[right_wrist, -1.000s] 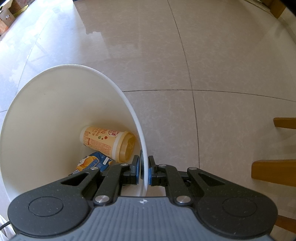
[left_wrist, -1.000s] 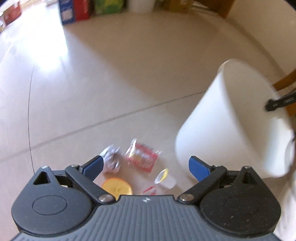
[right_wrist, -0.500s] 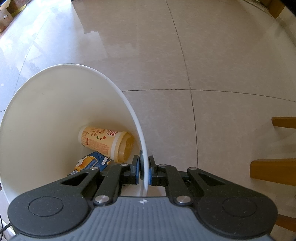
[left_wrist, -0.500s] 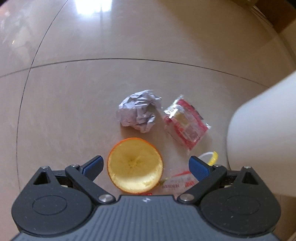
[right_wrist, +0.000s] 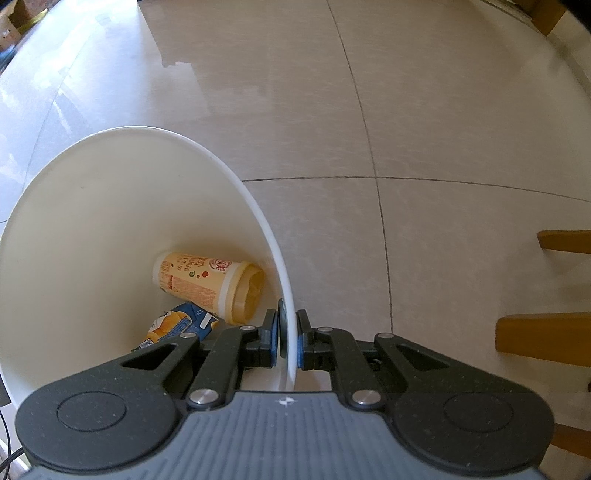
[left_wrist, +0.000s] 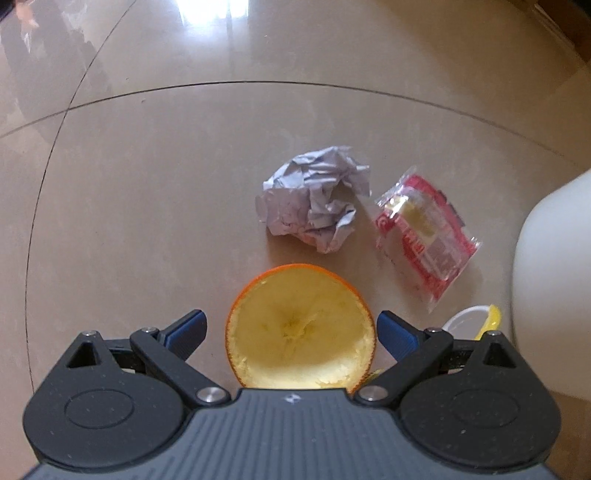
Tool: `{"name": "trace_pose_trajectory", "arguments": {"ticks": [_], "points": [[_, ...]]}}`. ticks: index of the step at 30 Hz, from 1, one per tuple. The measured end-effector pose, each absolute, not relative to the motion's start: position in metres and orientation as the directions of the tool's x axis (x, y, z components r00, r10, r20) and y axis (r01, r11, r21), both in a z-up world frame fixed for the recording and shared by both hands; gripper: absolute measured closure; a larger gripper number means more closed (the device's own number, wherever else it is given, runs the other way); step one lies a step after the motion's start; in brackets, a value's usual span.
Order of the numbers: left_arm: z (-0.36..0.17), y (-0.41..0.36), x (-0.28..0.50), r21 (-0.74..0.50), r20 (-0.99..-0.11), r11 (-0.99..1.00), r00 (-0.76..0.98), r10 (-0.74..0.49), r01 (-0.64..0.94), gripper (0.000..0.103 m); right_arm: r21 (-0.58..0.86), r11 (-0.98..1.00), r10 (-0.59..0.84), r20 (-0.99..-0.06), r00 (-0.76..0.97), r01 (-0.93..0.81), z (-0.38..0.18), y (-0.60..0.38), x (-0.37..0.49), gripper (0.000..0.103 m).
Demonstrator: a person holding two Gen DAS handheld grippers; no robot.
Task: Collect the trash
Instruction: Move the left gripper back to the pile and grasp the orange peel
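In the left wrist view a hollowed orange half (left_wrist: 301, 328) lies cut side up on the floor, between the spread fingers of my open left gripper (left_wrist: 291, 330). Beyond it sit a crumpled white paper ball (left_wrist: 314, 197) and a red and clear snack wrapper (left_wrist: 424, 230). A small clear cup with a yellow rim (left_wrist: 476, 319) peeks out at the right. My right gripper (right_wrist: 286, 341) is shut on the rim of the white bin (right_wrist: 92, 221), which shows in the left wrist view as the bin's side (left_wrist: 554, 280). Inside lie a tan drink cup (right_wrist: 208, 282) and a blue carton (right_wrist: 177, 325).
Glossy beige floor tiles (left_wrist: 147, 184) with thin dark joints stretch all around. Wooden furniture legs (right_wrist: 543, 332) stand at the right edge of the right wrist view. Boxes (right_wrist: 11, 22) sit far off at the top left corner.
My left gripper has tilted down and come closer to the trash, so the orange half now sits between its fingers. The right gripper and bin have hardly moved.
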State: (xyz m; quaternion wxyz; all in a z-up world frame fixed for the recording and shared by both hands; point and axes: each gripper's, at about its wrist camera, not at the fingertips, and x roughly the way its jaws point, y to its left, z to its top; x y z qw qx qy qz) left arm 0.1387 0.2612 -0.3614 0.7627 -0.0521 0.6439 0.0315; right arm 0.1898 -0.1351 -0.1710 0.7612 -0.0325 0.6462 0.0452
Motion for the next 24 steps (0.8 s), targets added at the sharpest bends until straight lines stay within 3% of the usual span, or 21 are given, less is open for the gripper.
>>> {"name": "trace_pose_trajectory", "arguments": {"ticks": [3,5,8,17,24], "points": [[-0.366,0.257,0.137,-0.012,-0.983,0.996,0.183,0.004,-0.086,0.009,0.005,0.994,0.023,-0.987,0.162,-0.111,-0.172,-0.134,0.189,0.091],[-0.366,0.255,0.136,-0.008,-0.982,0.997,0.187,0.007,-0.080,0.019,0.004,0.994,0.022,-0.986,0.163,-0.111,-0.172,-0.134,0.189,0.091],[-0.364,0.250,0.134,-0.020,-0.983,0.997,0.185,-0.005,-0.078,0.025,0.005,0.994,0.023,-0.986,0.163,-0.110,-0.172,-0.134,0.189,0.091],[-0.348,0.241,0.134,-0.017,-0.987,0.998,0.161,-0.007,-0.061,0.030,0.006,0.994,0.024,-0.987,0.162,-0.113,-0.172,-0.134,0.189,0.091],[-0.308,0.231,0.139,0.008,-0.991,0.998,0.136,-0.001,0.069,0.030,0.005,0.993,0.024,-0.986,0.164,-0.117,-0.171,-0.133,0.189,0.091]]}}
